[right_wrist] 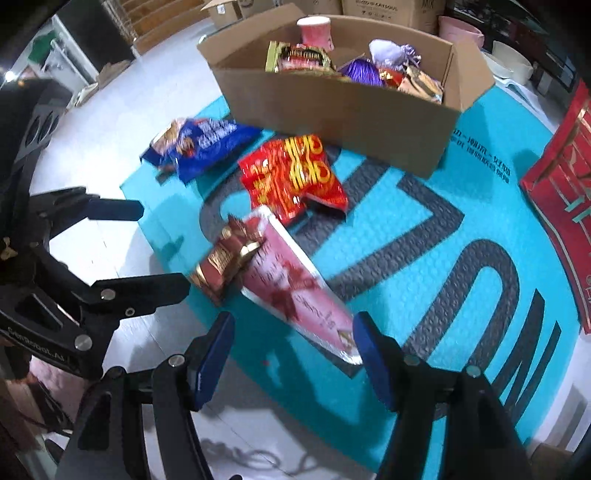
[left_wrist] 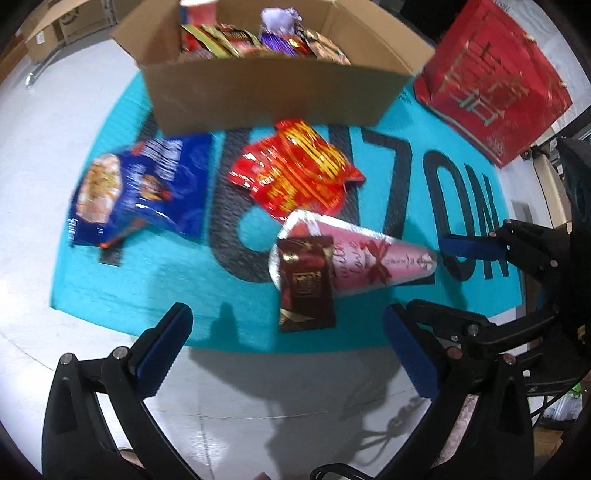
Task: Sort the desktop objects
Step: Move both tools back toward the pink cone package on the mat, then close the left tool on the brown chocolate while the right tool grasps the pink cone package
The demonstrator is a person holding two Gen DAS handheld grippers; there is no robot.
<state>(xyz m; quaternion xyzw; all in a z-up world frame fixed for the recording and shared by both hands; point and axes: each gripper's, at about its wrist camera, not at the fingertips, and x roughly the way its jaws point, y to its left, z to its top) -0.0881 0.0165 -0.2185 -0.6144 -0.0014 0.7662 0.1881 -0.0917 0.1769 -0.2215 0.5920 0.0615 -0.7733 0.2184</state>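
Note:
A pink cone-shaped packet point(left_wrist: 365, 258) point(right_wrist: 295, 291) lies on the teal mat point(left_wrist: 110, 288) point(right_wrist: 406, 406). A dark red packet point(left_wrist: 306, 284) point(right_wrist: 225, 262) rests on its wide end. A red snack bag point(left_wrist: 295, 173) point(right_wrist: 291, 177) and a blue snack bag point(left_wrist: 136, 192) point(right_wrist: 199, 144) lie behind them. A cardboard box point(left_wrist: 266, 96) point(right_wrist: 343, 114) holds several snacks. My left gripper point(left_wrist: 284, 354) is open and empty, just short of the dark red packet. My right gripper point(right_wrist: 291, 358) is open, its fingertips either side of the cone's narrow tip; it also shows in the left wrist view point(left_wrist: 417, 277).
A red gift bag point(left_wrist: 495, 85) point(right_wrist: 561, 221) lies at the mat's right side. More cardboard boxes point(left_wrist: 48, 33) point(right_wrist: 369, 11) stand on the pale floor behind. White and pink bowls point(right_wrist: 509, 66) sit at the back right.

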